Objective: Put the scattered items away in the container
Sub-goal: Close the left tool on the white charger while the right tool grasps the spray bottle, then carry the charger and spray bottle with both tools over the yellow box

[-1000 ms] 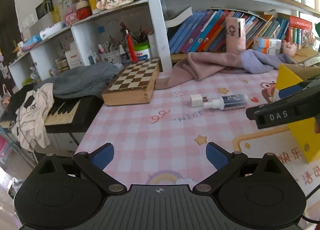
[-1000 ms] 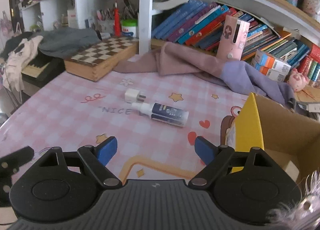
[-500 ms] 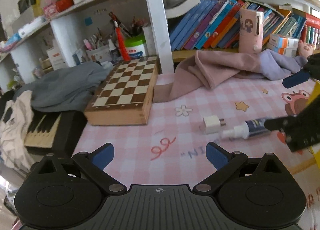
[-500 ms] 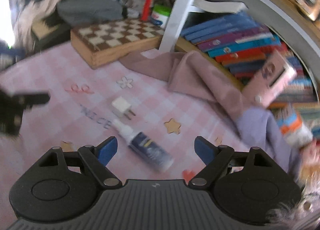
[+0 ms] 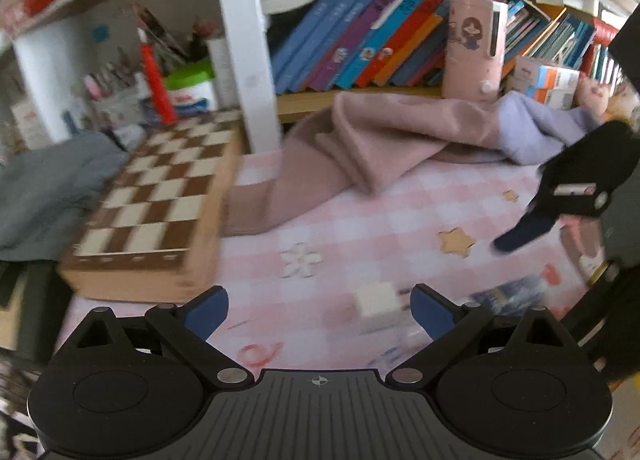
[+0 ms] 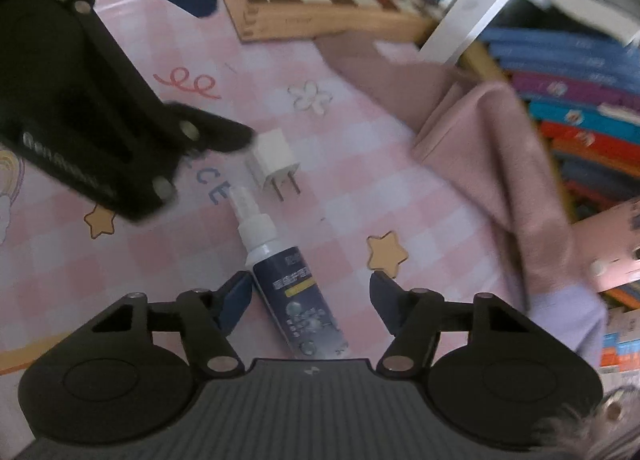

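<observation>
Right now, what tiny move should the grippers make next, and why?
Probably close the right gripper on the spray bottle: it lies on the tablecloth between the open blue pads. The left gripper is also open, nearing the white plug.

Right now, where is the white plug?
In the right wrist view the white plug lies on the pink checked tablecloth, just above the spray bottle, with the left gripper's fingers beside it.

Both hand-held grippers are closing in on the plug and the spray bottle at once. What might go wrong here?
1. The charger plug and spray bottle lie nearly touching, so the left hand-held gripper and right hand-held gripper may collide.
2. The bottle sits nearer one finger, so closing may roll it away.
</observation>
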Demonstrator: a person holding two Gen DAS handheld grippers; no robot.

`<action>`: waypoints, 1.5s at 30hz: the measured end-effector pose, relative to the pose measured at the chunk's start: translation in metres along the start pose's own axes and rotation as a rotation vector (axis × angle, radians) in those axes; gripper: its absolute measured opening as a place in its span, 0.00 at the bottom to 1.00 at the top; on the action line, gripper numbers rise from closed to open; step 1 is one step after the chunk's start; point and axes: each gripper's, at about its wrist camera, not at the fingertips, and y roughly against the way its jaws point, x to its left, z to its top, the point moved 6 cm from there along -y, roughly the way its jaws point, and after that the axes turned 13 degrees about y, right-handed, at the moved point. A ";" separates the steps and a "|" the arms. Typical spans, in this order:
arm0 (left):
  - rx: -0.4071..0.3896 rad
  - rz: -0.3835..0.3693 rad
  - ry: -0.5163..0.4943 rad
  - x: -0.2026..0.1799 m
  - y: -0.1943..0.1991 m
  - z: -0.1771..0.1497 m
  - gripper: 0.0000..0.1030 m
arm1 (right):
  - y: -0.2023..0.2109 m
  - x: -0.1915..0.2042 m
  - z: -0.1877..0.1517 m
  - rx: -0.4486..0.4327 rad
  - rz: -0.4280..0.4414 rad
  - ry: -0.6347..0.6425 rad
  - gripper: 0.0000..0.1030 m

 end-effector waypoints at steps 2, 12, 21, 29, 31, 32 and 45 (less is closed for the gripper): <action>0.021 -0.008 0.012 -0.005 -0.011 0.000 0.93 | -0.005 0.001 0.000 0.009 0.015 0.008 0.50; 0.106 -0.025 0.014 -0.020 -0.039 -0.009 0.47 | -0.009 0.002 -0.005 0.023 0.088 -0.056 0.40; 0.095 -0.040 0.040 -0.015 -0.024 -0.009 0.33 | -0.002 0.014 -0.006 0.033 0.127 -0.121 0.33; 0.039 -0.051 0.074 -0.001 0.027 -0.016 0.34 | 0.018 0.034 -0.010 -0.004 0.128 -0.259 0.30; 0.034 -0.052 0.088 0.003 0.039 -0.022 0.34 | 0.025 0.039 -0.011 -0.014 0.118 -0.284 0.30; 0.031 -0.054 0.093 0.005 0.046 -0.025 0.34 | 0.029 0.041 -0.012 -0.020 0.111 -0.299 0.30; -0.011 -0.079 0.132 0.015 0.117 -0.062 0.34 | 0.078 0.072 -0.024 -0.103 0.069 -0.440 0.30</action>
